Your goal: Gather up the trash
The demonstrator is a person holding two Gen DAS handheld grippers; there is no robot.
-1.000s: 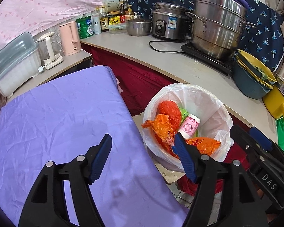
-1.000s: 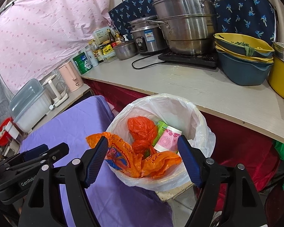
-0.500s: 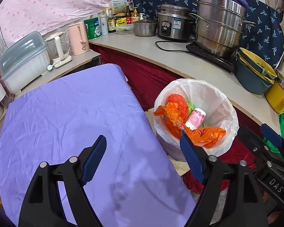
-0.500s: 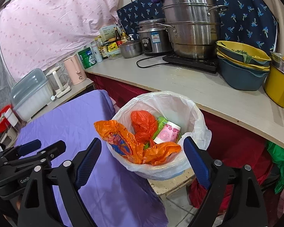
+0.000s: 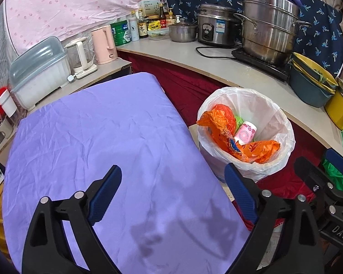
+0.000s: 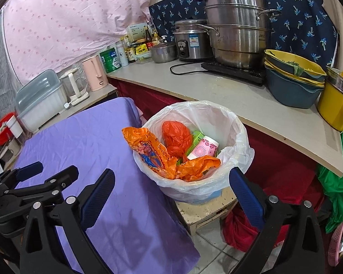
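A bin lined with a white bag (image 5: 283, 123) stands right of the purple-covered table (image 5: 103, 137). Inside lie crumpled orange plastic bags (image 5: 219, 121), a pink flowered cup (image 5: 245, 133) and a green box (image 6: 197, 135). One orange wrapper (image 6: 146, 148) hangs over the bin's near-left rim (image 6: 240, 123). My left gripper (image 5: 172, 171) hovers over the table's right edge, its jaws opening with nothing between them. My right gripper (image 6: 171, 173) is in front of the bin, jaws also opening and empty. Each gripper shows in the other's view, the right (image 5: 320, 182) and the left (image 6: 45, 178).
The bin rests on a low stool (image 6: 205, 212). Behind it runs a counter (image 6: 228, 91) with a steel steamer pot (image 6: 237, 29), rice cooker (image 6: 189, 41), stacked bowls (image 6: 292, 77) and a yellow pot (image 6: 333, 105). A pink kettle (image 5: 103, 43) and covered dish box (image 5: 38, 68) stand far left.
Both grippers have drawn back from the bin, which now looks smaller and farther, and both pairs of jaws have spread wider. The trash in the bin has not moved.
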